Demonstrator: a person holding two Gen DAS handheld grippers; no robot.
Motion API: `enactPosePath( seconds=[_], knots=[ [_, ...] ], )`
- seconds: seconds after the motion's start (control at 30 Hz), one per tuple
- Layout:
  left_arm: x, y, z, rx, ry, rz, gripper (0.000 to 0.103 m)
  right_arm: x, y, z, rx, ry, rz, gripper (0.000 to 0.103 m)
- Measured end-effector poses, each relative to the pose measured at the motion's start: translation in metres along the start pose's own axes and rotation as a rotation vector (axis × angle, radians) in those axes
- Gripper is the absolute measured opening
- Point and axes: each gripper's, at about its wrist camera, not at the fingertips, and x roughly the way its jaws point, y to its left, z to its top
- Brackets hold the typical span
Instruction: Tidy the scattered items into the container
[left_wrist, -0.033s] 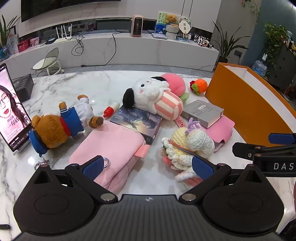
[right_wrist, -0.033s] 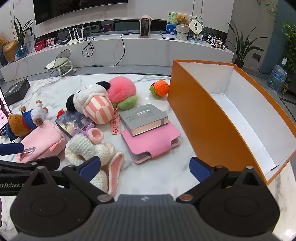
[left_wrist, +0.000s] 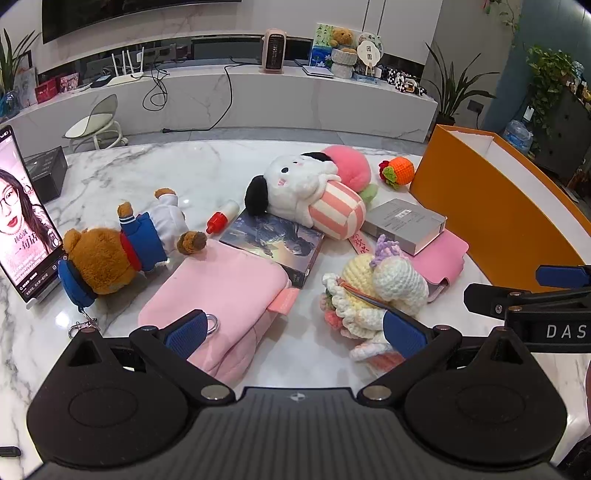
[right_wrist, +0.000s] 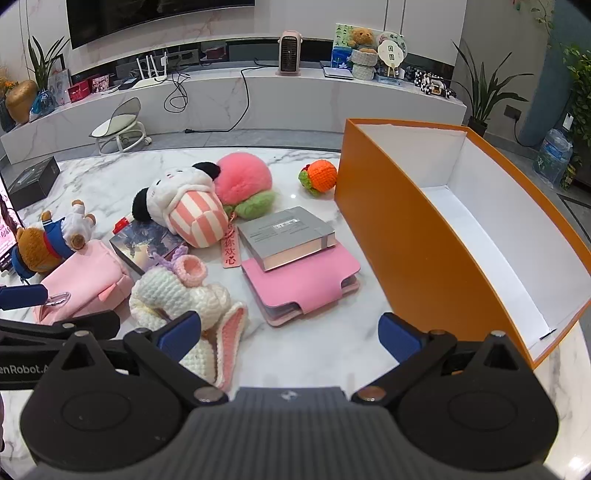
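Plainly, nothing has gone into the orange box (right_wrist: 424, 236) yet: it stands open-topped at the right edge of the marble tabletop (right_wrist: 314, 354), its white inside bare, presumably set there so the right side can drop things in without a long reach. The scattered items lie in a loose heap to its left. The largest, a pink pouch (left_wrist: 221, 295), lies flat near the left hand-held gripper (left_wrist: 295, 332), with a dark picture book (left_wrist: 273, 236) just beyond it. A white dog plush in a striped cup (left_wrist: 314, 199) leans on that book, touching a pink peach plush (right_wrist: 242, 181) behind it. A brown bear in a blue jacket (left_wrist: 122, 247) lies on its side near a propped phone (left_wrist: 22, 221). Closer to the box, a grey boxed book (right_wrist: 288, 238) rests on top of a pink wallet (right_wrist: 303, 284), so the book would likely come off first. A crocheted bunny (right_wrist: 184, 295) sprawls beside the wallet, and a small orange crocheted fruit (right_wrist: 321, 177) sits almost against the box wall. A red-capped tube (left_wrist: 223, 218) lies by the picture book.

Both grippers hover above the tabletop, side by side, tilted down toward the heap. The left one is spread wide, grasping nothing; the right hand-held gripper (right_wrist: 291, 332) is likewise released and empty, above bare marble before the wallet.
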Motion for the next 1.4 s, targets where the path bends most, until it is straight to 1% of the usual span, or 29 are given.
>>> enactPosePath(
  seconds=[1.4],
  knots=[
    [-0.001,0.0004,0.0008,-0.009,0.005,-0.016,0.103,0.0021,0.0016,-0.0001,0.001,-0.003,-0.003,0.103]
  ],
)
